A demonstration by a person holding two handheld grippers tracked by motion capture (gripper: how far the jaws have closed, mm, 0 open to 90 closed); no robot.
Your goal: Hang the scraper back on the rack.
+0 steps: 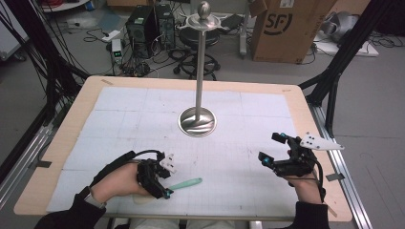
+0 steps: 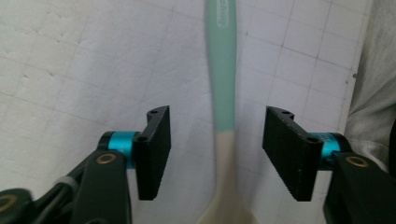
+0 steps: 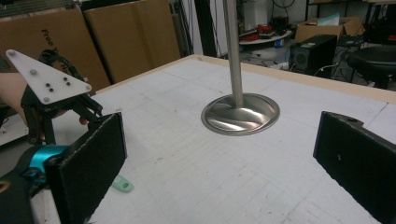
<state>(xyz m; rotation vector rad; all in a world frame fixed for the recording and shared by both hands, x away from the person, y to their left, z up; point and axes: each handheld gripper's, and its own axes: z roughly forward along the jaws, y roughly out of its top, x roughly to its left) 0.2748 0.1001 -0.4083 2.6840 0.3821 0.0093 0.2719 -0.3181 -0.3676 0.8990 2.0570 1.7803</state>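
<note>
A spoon with a mint-green handle (image 1: pixel 187 183) and a beige head lies on the white mat near the table's front edge. My left gripper (image 1: pixel 165 192) is over it, pointing down. In the left gripper view the handle (image 2: pixel 222 60) runs up between the two black pads (image 2: pixel 154 149), with a gap on each side, so my left gripper (image 2: pixel 218 114) is open around it and not pressing. My right gripper (image 1: pixel 272 149) is at the front right, open and holding nothing. In the right gripper view its jaws (image 3: pixel 224 154) stand wide apart, and the handle's green tip (image 3: pixel 122 184) shows low on the left.
A metal stand with a round base (image 1: pixel 197 121) and a tall pole topped by a ball stands mid-table; its base (image 3: pixel 240 114) lies ahead of the right gripper. The white gridded mat (image 1: pixel 143 109) covers the wooden table (image 1: pixel 296 95). Boxes, computers and cables lie beyond.
</note>
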